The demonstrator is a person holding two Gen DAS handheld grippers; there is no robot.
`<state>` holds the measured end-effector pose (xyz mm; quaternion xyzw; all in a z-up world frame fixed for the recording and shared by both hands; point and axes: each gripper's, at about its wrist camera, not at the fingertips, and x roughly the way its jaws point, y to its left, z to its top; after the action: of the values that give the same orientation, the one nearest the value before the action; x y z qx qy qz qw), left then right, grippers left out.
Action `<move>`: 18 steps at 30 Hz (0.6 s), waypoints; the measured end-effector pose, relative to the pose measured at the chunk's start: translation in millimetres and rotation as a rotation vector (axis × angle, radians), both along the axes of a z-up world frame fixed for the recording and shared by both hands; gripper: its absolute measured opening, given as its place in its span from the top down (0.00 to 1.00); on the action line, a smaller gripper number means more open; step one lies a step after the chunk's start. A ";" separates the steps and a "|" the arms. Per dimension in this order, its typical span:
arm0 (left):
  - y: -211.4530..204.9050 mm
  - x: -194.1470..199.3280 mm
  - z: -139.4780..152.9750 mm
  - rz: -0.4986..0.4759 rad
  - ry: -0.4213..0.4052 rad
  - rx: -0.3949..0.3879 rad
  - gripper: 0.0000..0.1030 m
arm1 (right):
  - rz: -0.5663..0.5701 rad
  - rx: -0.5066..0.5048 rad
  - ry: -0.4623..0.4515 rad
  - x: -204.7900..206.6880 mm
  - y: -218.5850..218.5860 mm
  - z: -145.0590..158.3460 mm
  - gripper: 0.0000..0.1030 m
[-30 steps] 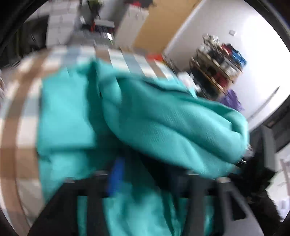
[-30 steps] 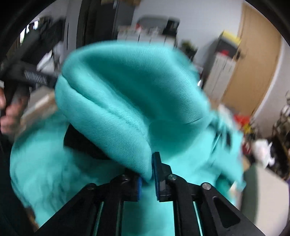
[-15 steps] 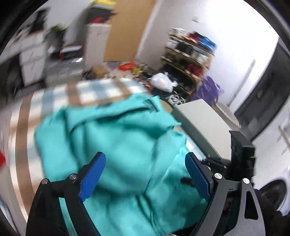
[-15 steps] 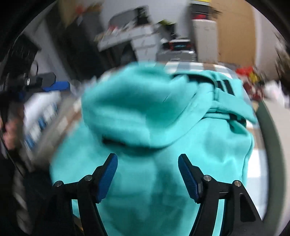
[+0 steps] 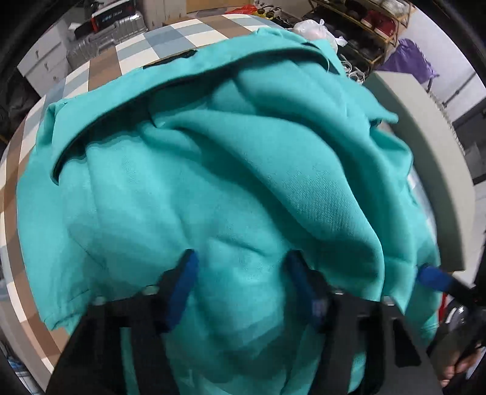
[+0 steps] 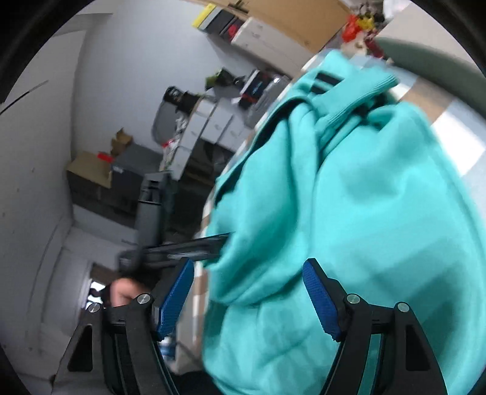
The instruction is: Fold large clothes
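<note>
Teal sweatshirt (image 5: 231, 170), a soft knit fleece with a fine ribbed weave, lies bunched in thick rounded folds on the checked table (image 5: 100, 70); a dark-lined opening curves across it from 9 to 12 o'clock in the left wrist view. In the right wrist view the same garment fills the frame from 12 to 5 o'clock, with a ribbed cuff (image 6: 364, 94) and two dark stripes near 1 o'clock. The left gripper (image 5: 243, 291) has its blue textured pads spread apart over the cloth, gripping nothing; its right pad is partly covered by a fold, and motion blur softens both. The right gripper (image 6: 249, 300) is likewise spread wide, with cloth lying between the pads but not pinched. The other tool's blue tip (image 5: 431, 278) peeks out at 4 o'clock under the hem. The tablecloth shows brown, white and grey-blue squares. Beyond it stand a shelf rack (image 5: 364, 27) of shoes, white drawers (image 6: 212, 127), cardboard boxes (image 6: 91, 170) and pale walls
</note>
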<state>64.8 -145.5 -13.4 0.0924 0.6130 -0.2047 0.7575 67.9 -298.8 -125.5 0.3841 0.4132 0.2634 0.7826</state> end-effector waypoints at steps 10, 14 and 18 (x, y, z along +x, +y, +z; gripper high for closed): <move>37.8 -15.1 54.8 0.145 -0.269 -0.087 0.96 | 0.022 -0.060 0.016 12.7 16.4 -8.4 0.23; 92.0 -32.7 99.1 0.289 -0.426 -0.359 0.97 | -0.007 -0.036 0.025 14.1 9.1 -11.7 0.23; 131.0 -54.9 82.8 0.447 -0.500 -0.646 0.99 | -0.011 -0.045 0.032 15.5 10.3 -12.3 0.23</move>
<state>9.9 -14.5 69.4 -0.2360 0.3212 -0.1884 0.8976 83.4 -288.5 -137.8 0.3728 0.4293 0.2434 0.7858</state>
